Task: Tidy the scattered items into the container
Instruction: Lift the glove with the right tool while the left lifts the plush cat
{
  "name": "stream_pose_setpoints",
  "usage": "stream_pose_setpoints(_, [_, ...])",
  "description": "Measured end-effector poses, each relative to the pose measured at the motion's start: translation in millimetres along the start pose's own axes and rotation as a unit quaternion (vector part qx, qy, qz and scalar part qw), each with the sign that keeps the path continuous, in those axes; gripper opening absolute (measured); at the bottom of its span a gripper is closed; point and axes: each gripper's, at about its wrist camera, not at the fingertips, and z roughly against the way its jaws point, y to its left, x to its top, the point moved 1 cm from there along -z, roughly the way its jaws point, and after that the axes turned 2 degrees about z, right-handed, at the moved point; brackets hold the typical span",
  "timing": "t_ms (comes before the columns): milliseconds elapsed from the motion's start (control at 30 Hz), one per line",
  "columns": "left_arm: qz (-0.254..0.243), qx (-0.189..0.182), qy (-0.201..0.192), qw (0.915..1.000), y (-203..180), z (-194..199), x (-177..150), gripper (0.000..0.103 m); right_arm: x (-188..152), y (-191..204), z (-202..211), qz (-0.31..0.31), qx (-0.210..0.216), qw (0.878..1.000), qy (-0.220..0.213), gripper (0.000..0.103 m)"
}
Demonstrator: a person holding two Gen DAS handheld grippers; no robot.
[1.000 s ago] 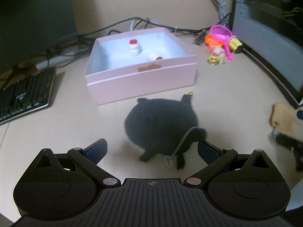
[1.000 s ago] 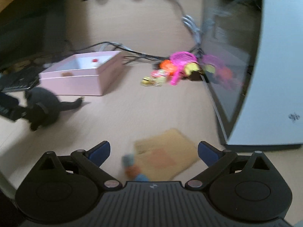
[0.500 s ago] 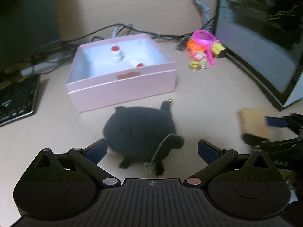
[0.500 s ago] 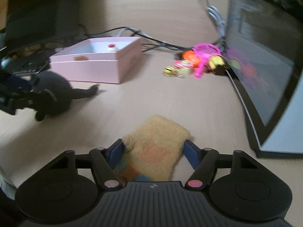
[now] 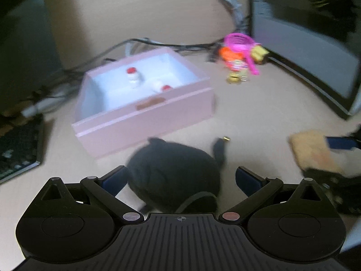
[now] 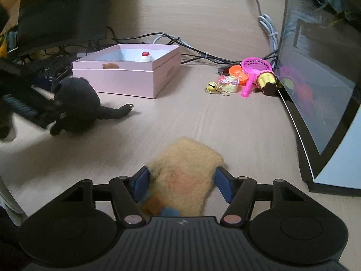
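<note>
**Mia:** Where is the fluffy yellow toy (image 6: 187,176)?

**Ben:** It lies flat on the desk (image 6: 225,122), right between the two blue pads of the right gripper (image 6: 182,184). The jaws have just been closing in on it. Both pads now press on its sides, so the gripper is squeezing the toy. The far end of the toy sticks out past the pads, toward the middle of the desk.

**Mia:** And the black plush (image 5: 173,176)?

**Ben:** It sits on the desk too, in between the blue pads of the left gripper (image 5: 180,180). Those jaws are spread wide. One pad is just beside the plush. The other pad is a little way off. The picture is blurry, so I cannot tell if any pad touches it.

**Mia:** Where is the pink box (image 6: 135,74)?

**Ben:** It is near the back of the desk, just past the black plush. Its top is off. Two little white bottles with red caps (image 5: 135,79) are inside. One stands up and one lies on its side.

**Mia:** Is more stuff lying around?

**Ben:** Yes. A pink net scoop (image 6: 255,70), an orange toy (image 6: 235,72), a gold bell (image 6: 211,87) and a yellow cup thing (image 6: 266,80) sit in a bunch by the big dark screen (image 6: 320,79) on the right side of the desk, well apart from both grippers.
</note>
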Motion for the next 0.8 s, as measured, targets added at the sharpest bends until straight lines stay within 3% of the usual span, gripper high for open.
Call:
stream_pose_setpoints(133, [0.011, -0.103, 0.013, 0.9946, -7.1, 12.5, -5.7, 0.103, -0.9, -2.2, -0.5, -0.005, 0.0, 1.0, 0.0, 0.068])
stream_pose_setpoints(167, [0.013, -0.104, 0.016, 0.9943, -9.5, 14.1, -6.2, 0.103, -0.8, -1.9, -0.8, -0.004, 0.0, 1.0, 0.0, 0.069])
stream_pose_setpoints(300, [0.01, -0.032, 0.01, 0.9994, -19.0, 14.7, -6.3, 0.103, -1.0, -1.7, -1.9, -0.005, 0.001, 1.0, -0.001, 0.073])
stream_pose_setpoints(433, [0.005, -0.018, 0.012, 0.9998, -26.2, 9.4, -0.5, 0.103, -2.0, -3.1, -2.1, -0.01, -0.001, 1.0, 0.002, 0.081])
stream_pose_setpoints(567, [-0.019, 0.007, 0.011, 0.9997, -31.3, -5.2, 5.0, 0.103, -3.0, -4.9, -1.8, -0.019, 0.001, 1.0, 0.006, 0.081])
stream_pose_setpoints(800, [-0.015, 0.009, 0.03, 0.9994, -27.7, -30.2, 4.7, 0.103, 6.1, -3.7, -5.5, -0.021, 0.022, 0.999, 0.015, 0.058])
